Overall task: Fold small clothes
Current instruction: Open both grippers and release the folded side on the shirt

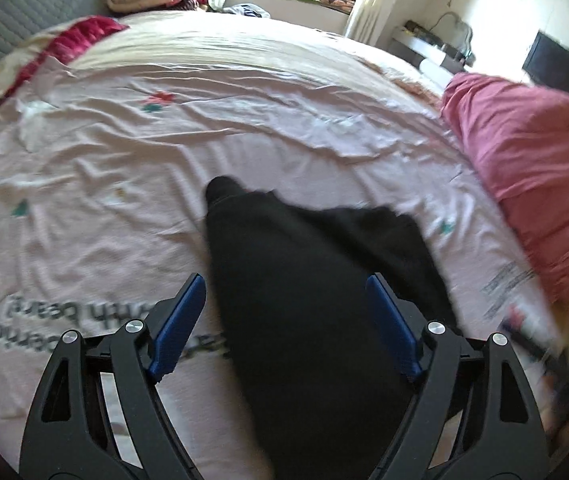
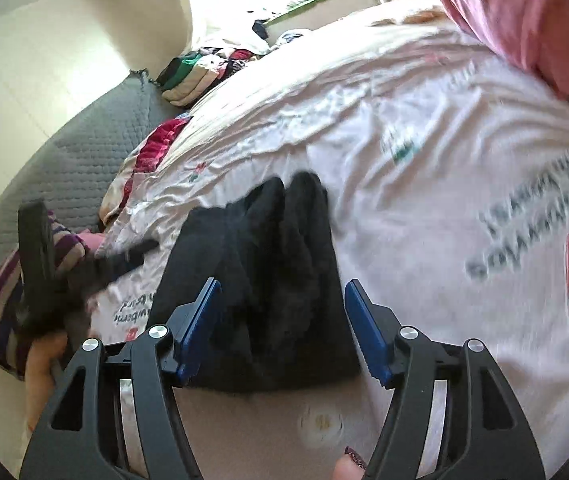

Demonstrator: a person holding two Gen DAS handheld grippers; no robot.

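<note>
Both pairs of blue-padded fingers stand spread, pinching nothing: the left gripper (image 1: 286, 300) and right gripper (image 2: 282, 308) each hover over a black garment (image 1: 304, 280) lying flat on the near part of a bed's pale pink printed sheet (image 1: 124, 140). A crumpled pink cloth (image 1: 532, 184) lies far right.

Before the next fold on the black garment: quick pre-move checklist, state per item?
1. Left gripper open, pads off cloth: ok.
2. Right gripper open, nothing pinched: ok.
3. Black garment lying on the bed sheet: ok.
4. Garment flat, without bunching: not ok, ridges show in the right wrist view.
5. Pink bundle apart from garment: ok.
6. Garment's near edge: cannot tell, blurred.
</note>
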